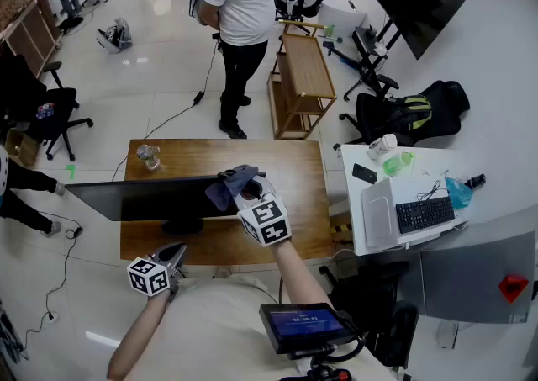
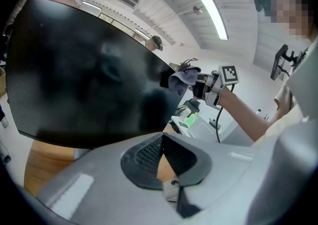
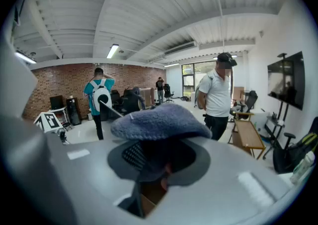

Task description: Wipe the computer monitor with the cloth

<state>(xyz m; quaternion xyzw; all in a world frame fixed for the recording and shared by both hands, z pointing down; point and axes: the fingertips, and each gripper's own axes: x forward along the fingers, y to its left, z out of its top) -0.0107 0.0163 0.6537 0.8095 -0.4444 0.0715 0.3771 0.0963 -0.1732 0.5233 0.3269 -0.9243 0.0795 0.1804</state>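
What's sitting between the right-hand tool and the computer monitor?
A blue-grey cloth, clamped in the jaws of the right gripper, sits at the top edge of the monitor. The head view shows it best.

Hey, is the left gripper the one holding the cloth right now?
No, the left gripper has its jaws together on nothing, while the blue cloth is clamped in the right gripper.

You work under bright ceiling strip lights (image 2: 209, 10); the glossy floor (image 1: 160, 13) throws glare. Both gripper views bow toward dark corners. The cloth (image 3: 159, 122) close to your right lens looks soft, and the monitor (image 2: 84, 70) reflects dimly.
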